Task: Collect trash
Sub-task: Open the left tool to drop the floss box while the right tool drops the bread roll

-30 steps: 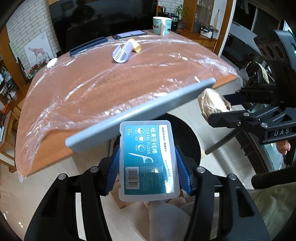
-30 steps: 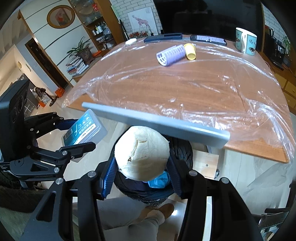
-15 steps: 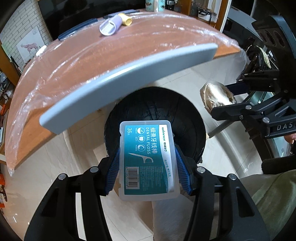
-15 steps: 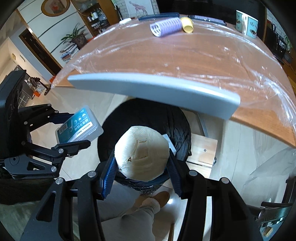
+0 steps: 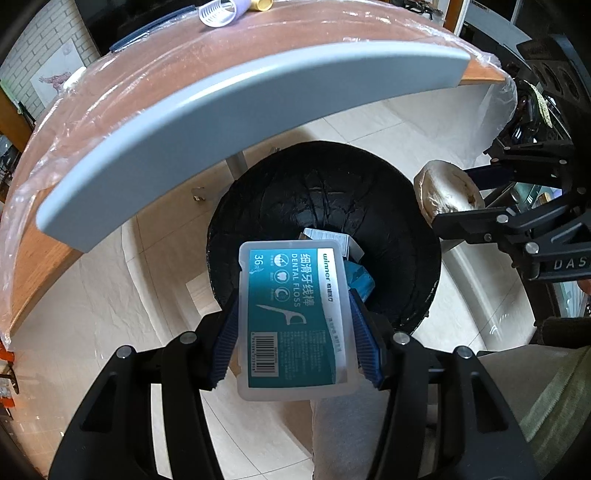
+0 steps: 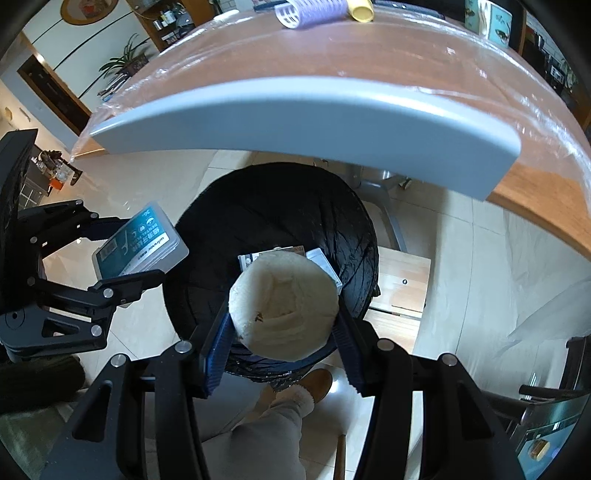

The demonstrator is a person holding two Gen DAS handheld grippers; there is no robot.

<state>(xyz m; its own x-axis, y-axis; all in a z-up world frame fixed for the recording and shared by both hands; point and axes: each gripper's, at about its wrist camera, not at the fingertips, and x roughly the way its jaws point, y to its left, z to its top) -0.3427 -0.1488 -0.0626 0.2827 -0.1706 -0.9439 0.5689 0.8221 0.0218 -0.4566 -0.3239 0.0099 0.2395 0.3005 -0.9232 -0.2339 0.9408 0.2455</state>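
My left gripper [image 5: 295,325] is shut on a clear dental floss box [image 5: 293,317] with a teal label, held over the near rim of a black-lined trash bin [image 5: 325,199]. My right gripper [image 6: 282,325] is shut on a pale round bun [image 6: 284,302], held over the same bin [image 6: 266,206]. Each gripper shows in the other's view: the bun [image 5: 445,192] at right, the floss box [image 6: 138,240] at left. Boxes and blue trash [image 5: 360,277] lie in the bin.
A grey chair back [image 5: 221,114] arcs above the bin. Behind it is a wooden table [image 6: 424,55] under plastic film, with a purple hair roller [image 6: 310,13] and a yellow cap [image 6: 360,11]. The person's leg and shoe [image 6: 314,384] are below.
Both grippers have moved down and forward from table level to over the bin, each still holding its item. The table has slid toward the top of both views.
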